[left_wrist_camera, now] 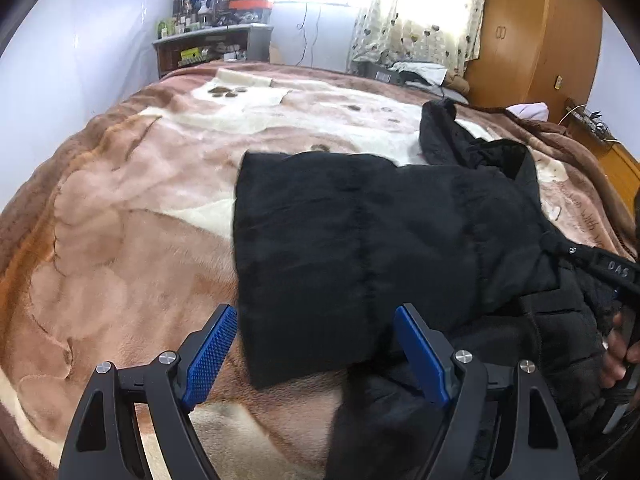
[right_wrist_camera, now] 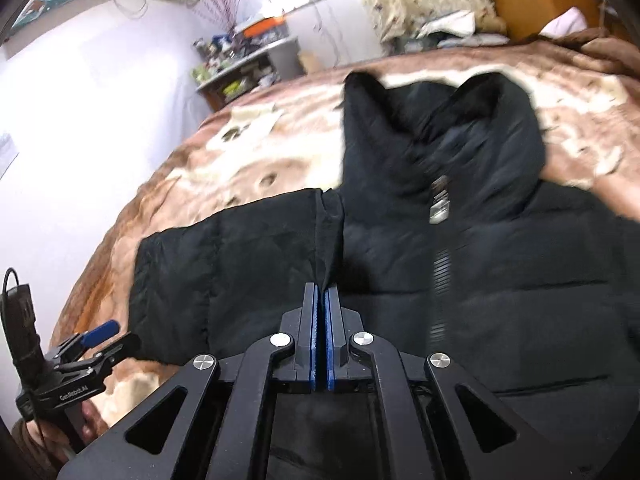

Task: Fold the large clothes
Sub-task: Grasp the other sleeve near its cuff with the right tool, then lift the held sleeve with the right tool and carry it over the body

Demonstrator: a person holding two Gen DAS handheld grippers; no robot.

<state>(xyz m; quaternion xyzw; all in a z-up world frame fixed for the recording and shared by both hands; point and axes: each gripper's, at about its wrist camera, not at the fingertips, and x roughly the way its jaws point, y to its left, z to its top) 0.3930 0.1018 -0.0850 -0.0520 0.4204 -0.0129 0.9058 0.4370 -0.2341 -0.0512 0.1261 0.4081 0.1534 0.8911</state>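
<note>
A black puffer jacket (left_wrist_camera: 380, 240) lies on the bed, its sleeve stretched toward the left and its hood at the far right. It also shows in the right wrist view (right_wrist_camera: 480, 248), with hood and zipper. My left gripper (left_wrist_camera: 316, 344) is open, its blue pads (left_wrist_camera: 208, 352) either side of the sleeve's near edge, just above the blanket. My right gripper (right_wrist_camera: 321, 300) is shut on a fold of jacket fabric near the sleeve seam. The left gripper shows in the right wrist view (right_wrist_camera: 96, 340) at the lower left, beside the sleeve cuff.
The bed carries a brown and cream plush blanket (left_wrist_camera: 120, 220). A cluttered shelf (left_wrist_camera: 208, 44) stands against the far wall by the window. A wooden wardrobe (left_wrist_camera: 536, 32) stands at the right. Clothes (left_wrist_camera: 420, 72) lie piled beyond the bed's far edge.
</note>
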